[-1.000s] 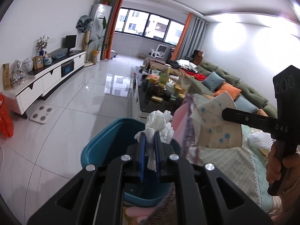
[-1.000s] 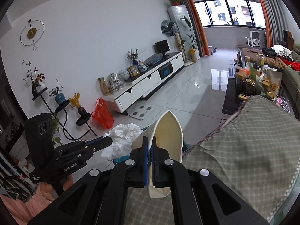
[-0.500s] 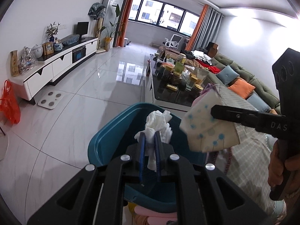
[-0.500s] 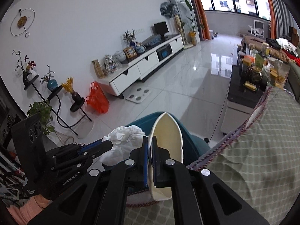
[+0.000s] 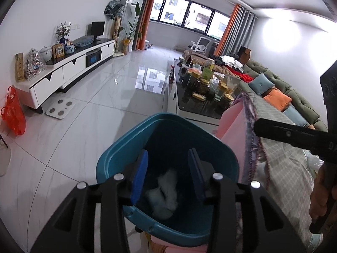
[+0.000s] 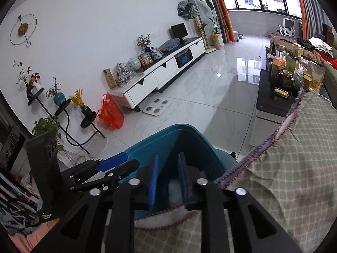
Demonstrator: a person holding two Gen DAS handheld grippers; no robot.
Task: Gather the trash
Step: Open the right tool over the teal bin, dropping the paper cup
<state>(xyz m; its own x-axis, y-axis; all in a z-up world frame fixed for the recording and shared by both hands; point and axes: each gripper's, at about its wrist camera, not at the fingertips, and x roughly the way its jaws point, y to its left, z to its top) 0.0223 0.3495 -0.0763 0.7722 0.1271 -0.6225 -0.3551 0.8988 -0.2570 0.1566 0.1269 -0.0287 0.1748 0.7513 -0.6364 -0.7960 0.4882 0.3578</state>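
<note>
Teal bin [image 5: 168,130] sits near, with white trash [image 5: 166,189] inside. Left tongs [image 5: 167,175] and right tongs [image 6: 167,179] are opening, holding nothing. Keep both over the bin until trash lands.

- The bin [image 5: 168,139] looks like smooth teal plastic with a slight sheen.
- The tissue [image 5: 166,191] inside it is soft, crumpled white paper.
- The left claw [image 5: 168,168] is matt black plastic with shiny metal screw heads; its pads [image 5: 140,175] are blue with a dull, rubbery look.
- The cloth [image 6: 294,158] is a woven, quilted grey-green fabric with a stitched purple edge.
- The floor [image 5: 94,116] is glossy pale tile, mirror-like.
- The orange bag [image 6: 110,113] is thin, translucent plastic.
</note>
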